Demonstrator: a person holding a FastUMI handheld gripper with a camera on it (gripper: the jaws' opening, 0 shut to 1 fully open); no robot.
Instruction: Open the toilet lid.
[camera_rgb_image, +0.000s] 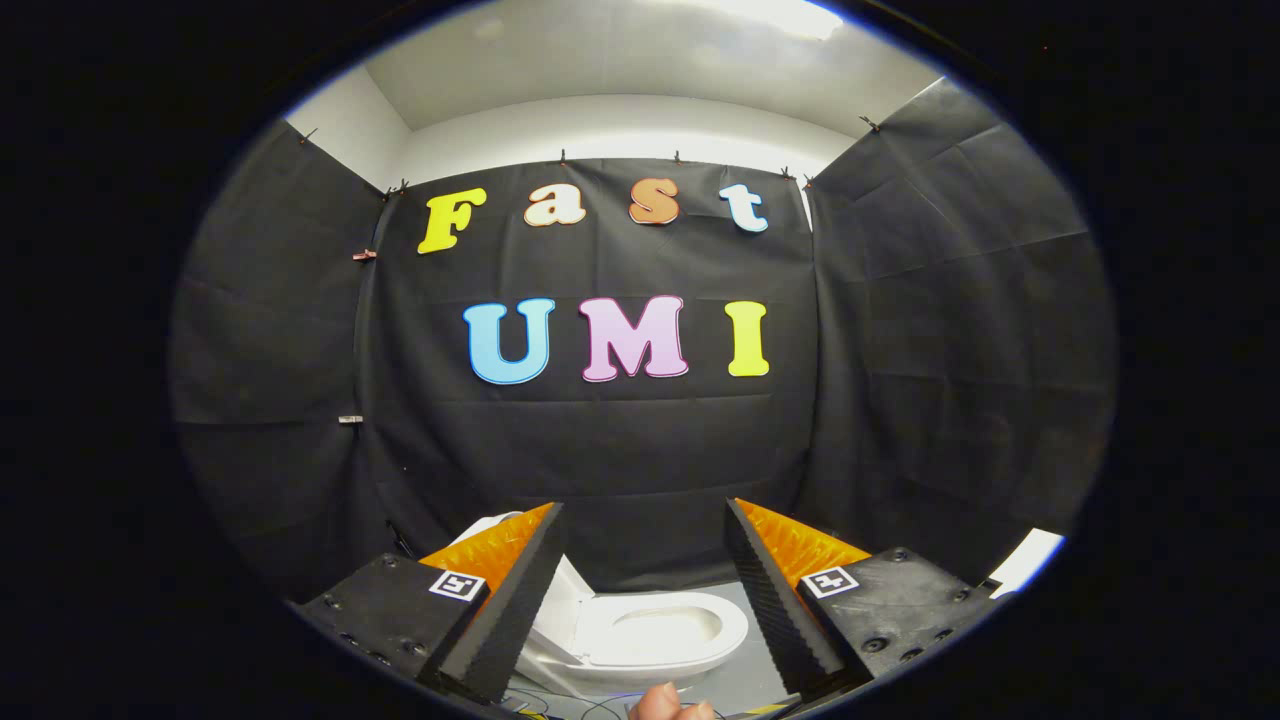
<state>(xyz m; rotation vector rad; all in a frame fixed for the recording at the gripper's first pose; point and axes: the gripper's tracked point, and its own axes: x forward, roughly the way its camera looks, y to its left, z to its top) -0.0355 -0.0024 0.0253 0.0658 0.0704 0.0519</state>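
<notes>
Two fingers of the gripper (640, 590) stand wide apart, holding nothing. Between and beyond them, at lower centre of the frame, sits the toilet (655, 640). Its lid (560, 590) appears already raised, tilted up at the left with the seat ring exposed; the task looks essentially complete. A hand (670, 705) shows at bottom centre. Nothing obstructs the toilet.

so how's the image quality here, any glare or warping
Gripper view: strong fisheye warping bends the booth walls; the ceiling light blows out to glare; the toilet, seen between the open gripper fingers, is evenly lit and fairly sharp; a hand below is partly cut off.
</notes>
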